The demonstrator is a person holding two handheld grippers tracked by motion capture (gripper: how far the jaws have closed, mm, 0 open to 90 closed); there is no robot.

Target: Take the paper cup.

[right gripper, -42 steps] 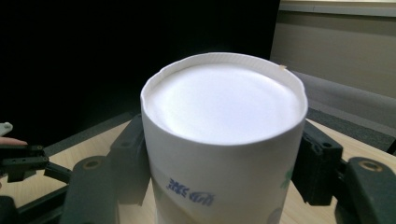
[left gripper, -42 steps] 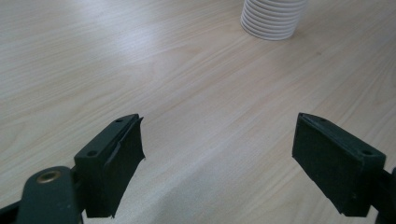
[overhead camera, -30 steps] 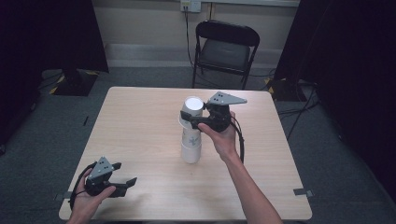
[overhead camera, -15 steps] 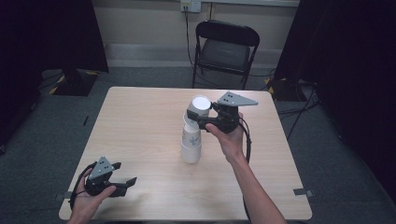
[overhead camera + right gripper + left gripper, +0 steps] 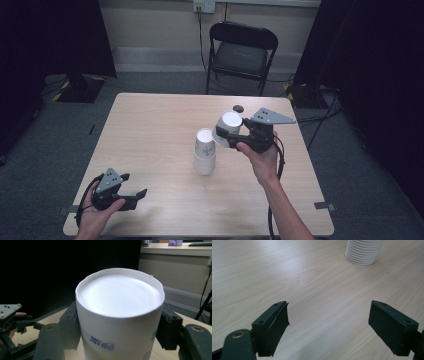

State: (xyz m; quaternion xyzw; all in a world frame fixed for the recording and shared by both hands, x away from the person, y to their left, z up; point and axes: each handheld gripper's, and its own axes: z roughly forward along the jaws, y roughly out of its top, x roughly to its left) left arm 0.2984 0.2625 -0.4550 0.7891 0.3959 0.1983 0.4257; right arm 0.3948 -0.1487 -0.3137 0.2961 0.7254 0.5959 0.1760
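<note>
inspector: your right claw [image 5: 231, 139] is clenched on the upside-down paper cup [image 5: 229, 128], held above the desk [image 5: 150, 130] just right of the stack [image 5: 204, 151]. keep it level, set it down clear.

operator: changes?

inspector: cup has come off the stack, moved right. left claw [image 5: 141, 192] idle, released.

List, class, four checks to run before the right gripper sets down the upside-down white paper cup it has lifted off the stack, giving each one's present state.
1. Right gripper clamps the inverted white paper cup: ok.
2. Cup clear of the remaining white cup stack: ok.
3. Stack upright on the light wooden table: ok.
4. Left gripper open, resting apart: ok.
5. Small dark disc clear of the landing spot: cannot tell.
</note>
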